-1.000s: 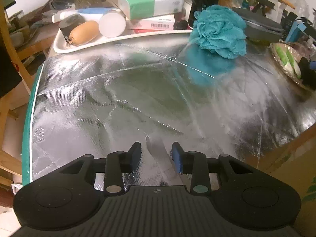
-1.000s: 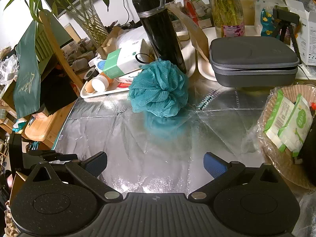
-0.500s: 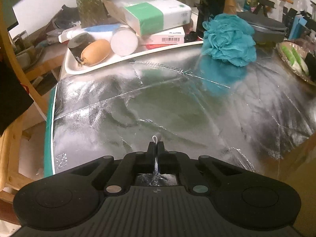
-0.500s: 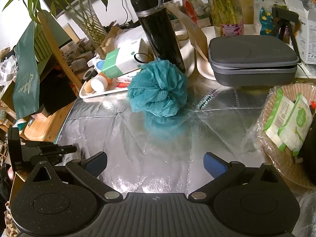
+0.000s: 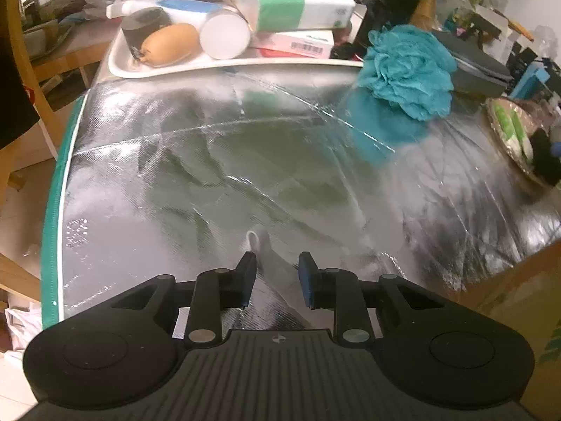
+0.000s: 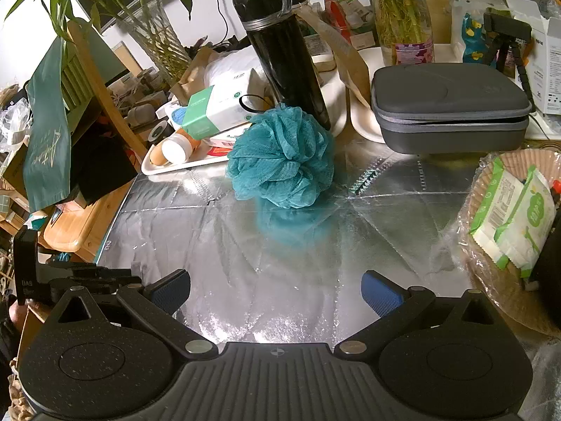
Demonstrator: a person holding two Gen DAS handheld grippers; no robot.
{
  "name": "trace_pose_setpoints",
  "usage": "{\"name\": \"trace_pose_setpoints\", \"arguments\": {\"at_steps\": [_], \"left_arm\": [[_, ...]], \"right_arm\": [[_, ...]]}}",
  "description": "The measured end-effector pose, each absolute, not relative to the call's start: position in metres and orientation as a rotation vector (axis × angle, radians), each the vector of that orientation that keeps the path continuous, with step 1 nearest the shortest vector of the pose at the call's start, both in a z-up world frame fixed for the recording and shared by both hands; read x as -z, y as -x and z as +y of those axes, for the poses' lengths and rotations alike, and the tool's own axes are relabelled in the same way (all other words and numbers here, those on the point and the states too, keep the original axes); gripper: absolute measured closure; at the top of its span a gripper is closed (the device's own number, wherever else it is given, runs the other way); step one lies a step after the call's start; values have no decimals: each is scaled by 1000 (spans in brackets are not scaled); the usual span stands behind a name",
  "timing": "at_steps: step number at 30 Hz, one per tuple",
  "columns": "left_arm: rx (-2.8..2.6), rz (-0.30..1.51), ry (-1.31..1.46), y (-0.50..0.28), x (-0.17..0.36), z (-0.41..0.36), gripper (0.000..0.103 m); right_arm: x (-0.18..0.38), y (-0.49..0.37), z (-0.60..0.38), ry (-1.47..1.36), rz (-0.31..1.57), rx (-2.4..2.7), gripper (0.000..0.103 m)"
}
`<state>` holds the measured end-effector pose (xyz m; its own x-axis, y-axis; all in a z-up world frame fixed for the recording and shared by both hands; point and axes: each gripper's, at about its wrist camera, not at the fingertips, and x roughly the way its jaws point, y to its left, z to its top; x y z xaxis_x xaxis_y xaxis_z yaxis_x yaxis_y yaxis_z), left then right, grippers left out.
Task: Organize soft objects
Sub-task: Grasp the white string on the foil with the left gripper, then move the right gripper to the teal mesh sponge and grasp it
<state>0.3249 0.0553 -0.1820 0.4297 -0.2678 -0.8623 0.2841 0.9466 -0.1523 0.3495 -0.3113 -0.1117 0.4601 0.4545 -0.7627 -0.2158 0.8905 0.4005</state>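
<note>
1. The crinkled silver foil mat [image 6: 280, 263] covers the tabletop and is bare across its middle. In the right wrist view it stretches from the gripper up to the clutter at the far edge.

2. The teal mesh bath pouf, a ruffled ball of netting [image 6: 282, 158], sits on the far part of that mat. It touches the tall black flask [image 6: 284, 56] behind it and lies just beside the white tray of toiletries [image 6: 164, 168]. It is roughly round, so I see no long axis to line up with.

3. From the right gripper [image 6: 275, 291] the pouf lies at about 12 o'clock, straight ahead along the fingers, with open mat between them. Its jaws stand wide apart with nothing between the blue pads.

4. From the left gripper [image 5: 277, 275] the same pouf [image 5: 408, 70] lies at about 1 to 2 o'clock, far up and off to the side, well apart.

5. The left jaws are opening. They are only a little way apart, and nothing solid is held. Only the mat and a pale streak with a small white loop [image 5: 251, 236] show between and just beyond the tips; what that streak is I cannot tell.

6. My judgement: the right hand is the better placed one. A straight push forward would bring its wide jaws around the pouf, while the left would have to swing across.
</note>
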Motion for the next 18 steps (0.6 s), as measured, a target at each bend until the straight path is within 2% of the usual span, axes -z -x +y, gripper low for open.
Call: {"name": "trace_pose_setpoints", "arguments": {"at_steps": [5,9,11,18], "left_arm": [[336,1045,-40,-321,182,52,76],[299,1008,-132,-313,183,44,95],[282,998,-147,-313,183,44,100],[281,969,-111,-315,182,50,102]], "right_arm": [[113,-352,-311,-263,1010,-425,0],[116,-361,-307,-245,1006,-425,0],[118,-366,-304,-233,1001,-426,0],[122,-384,-293,-161,957,-436,0]]}}
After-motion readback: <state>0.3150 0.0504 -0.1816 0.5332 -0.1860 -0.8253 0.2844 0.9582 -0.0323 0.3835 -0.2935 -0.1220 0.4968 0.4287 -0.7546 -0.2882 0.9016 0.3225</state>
